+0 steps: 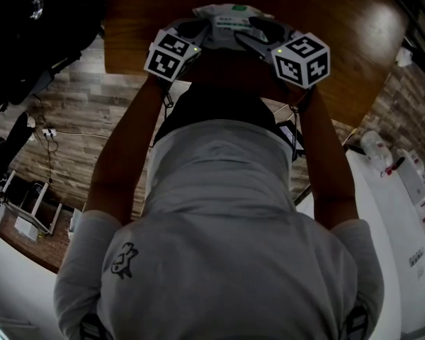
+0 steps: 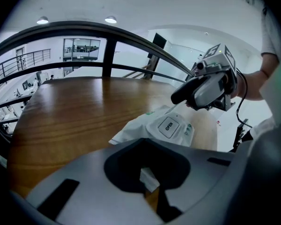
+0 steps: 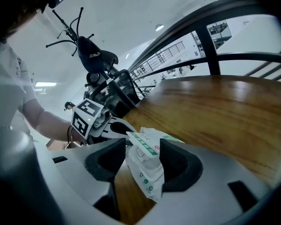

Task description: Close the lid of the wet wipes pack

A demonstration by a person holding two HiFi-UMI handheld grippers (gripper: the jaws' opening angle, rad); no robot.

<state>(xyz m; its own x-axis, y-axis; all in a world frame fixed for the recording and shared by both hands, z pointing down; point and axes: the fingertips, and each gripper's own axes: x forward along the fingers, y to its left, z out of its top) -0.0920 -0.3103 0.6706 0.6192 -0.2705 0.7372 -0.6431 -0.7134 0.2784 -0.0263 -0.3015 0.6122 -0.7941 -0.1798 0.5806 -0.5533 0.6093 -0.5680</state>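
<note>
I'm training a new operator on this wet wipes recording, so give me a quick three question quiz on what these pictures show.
1. True or false: the wet wipes pack lies on a glass table.
2. Which word is printed on the lid label? A) PULL B) OPEN C) PRESS
3. Fill in: the bulk of the pack stands between the jaws of the ____ gripper.

Key
1. False: the table is wood.
2. B.
3. Right: in the right gripper view the pack fills the gap between the jaws of the right gripper.
</note>
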